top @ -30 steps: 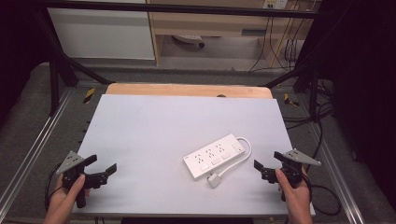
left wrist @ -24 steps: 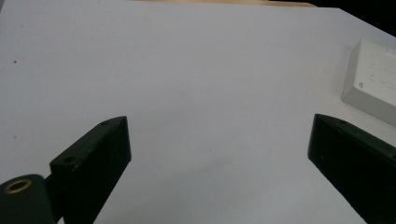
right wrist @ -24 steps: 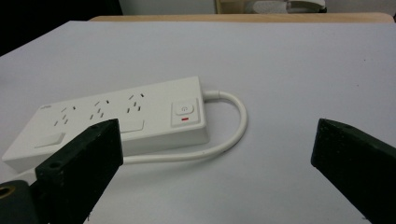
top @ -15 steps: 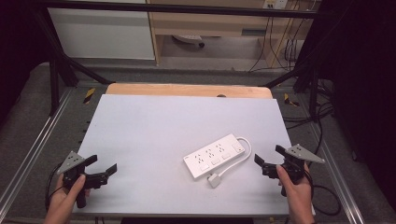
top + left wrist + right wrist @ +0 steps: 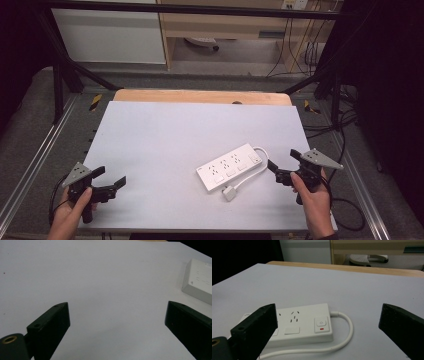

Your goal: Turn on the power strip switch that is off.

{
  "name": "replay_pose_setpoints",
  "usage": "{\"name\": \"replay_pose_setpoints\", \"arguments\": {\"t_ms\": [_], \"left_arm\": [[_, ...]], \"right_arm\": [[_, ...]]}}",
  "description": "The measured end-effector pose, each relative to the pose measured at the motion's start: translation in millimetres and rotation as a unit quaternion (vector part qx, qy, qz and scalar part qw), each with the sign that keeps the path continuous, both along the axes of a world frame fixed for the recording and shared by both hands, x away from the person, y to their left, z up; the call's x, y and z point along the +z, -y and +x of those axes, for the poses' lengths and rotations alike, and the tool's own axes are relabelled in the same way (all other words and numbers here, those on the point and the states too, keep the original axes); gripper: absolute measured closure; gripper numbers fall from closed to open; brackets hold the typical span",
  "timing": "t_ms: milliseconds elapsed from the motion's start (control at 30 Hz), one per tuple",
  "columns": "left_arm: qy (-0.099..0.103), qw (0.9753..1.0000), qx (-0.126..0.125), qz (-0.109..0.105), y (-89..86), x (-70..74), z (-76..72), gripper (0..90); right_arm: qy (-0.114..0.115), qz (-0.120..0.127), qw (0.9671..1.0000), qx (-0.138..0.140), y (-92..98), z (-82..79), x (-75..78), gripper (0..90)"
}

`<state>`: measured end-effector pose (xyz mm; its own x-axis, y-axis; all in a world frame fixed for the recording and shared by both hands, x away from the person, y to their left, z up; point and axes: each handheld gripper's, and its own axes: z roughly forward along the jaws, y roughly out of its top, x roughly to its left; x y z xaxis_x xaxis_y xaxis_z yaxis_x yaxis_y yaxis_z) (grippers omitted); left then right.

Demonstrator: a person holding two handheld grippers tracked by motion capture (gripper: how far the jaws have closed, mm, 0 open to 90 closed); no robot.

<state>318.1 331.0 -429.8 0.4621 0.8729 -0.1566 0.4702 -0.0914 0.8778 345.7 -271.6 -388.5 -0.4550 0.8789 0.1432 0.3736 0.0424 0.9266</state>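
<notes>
A white power strip (image 5: 230, 167) lies flat on the white counter (image 5: 165, 135), a little toward 4 o'clock from the middle, and its white cord (image 5: 252, 172) loops round to a plug (image 5: 229, 193) lying just beside it at 6 o'clock. The right gripper (image 5: 282, 165) sits at 3 o'clock of the strip, near it but not touching, with its jaws spread wide and nothing between them. The left gripper (image 5: 109, 179) is far off at 8 o'clock near the counter's edge, its jaws spread wide and empty too

White table (image 5: 165, 135) bears a white power strip (image 5: 229, 167).
</notes>
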Motion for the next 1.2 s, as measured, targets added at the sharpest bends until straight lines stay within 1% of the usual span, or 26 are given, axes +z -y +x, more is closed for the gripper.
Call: {"name": "replay_pose_setpoints", "arguments": {"t_ms": [133, 233, 533, 900, 1033, 1200], "left_arm": [[0.002, 1.0, -0.001, 0.001, -0.3, 0.2, -0.2, 5.9], [0.002, 1.0, -0.002, 0.002, 0.1, 0.0, -0.2, 5.9], [0.001, 1.0, -0.006, 0.001, 0.9, -0.3, -0.3, 5.9], [-0.001, 1.0, -0.007, 0.004, 1.5, -1.0, -0.3, 5.9], [-0.001, 1.0, -0.007, 0.004, 1.4, -0.9, -0.3, 5.9], [0.0, 1.0, -0.007, 0.005, 1.3, -0.8, -0.5, 5.9]], "right_arm": [[0.003, 0.001, 1.0, -0.001, -4.9, 2.7, 1.8, 2.5], [0.003, 0.0, 1.0, 0.002, -7.2, 4.1, 2.9, 2.4], [0.004, -0.003, 0.9999, 0.014, -22.5, 11.3, 9.6, 2.3], [0.001, -0.006, 0.9996, 0.027, -32.7, 14.0, 13.1, 2.4], [0.0, -0.005, 0.9996, 0.028, -35.5, 15.2, 13.8, 3.6], [0.0, -0.004, 0.9993, 0.038, -41.2, 16.5, 14.3, 8.3]]}}
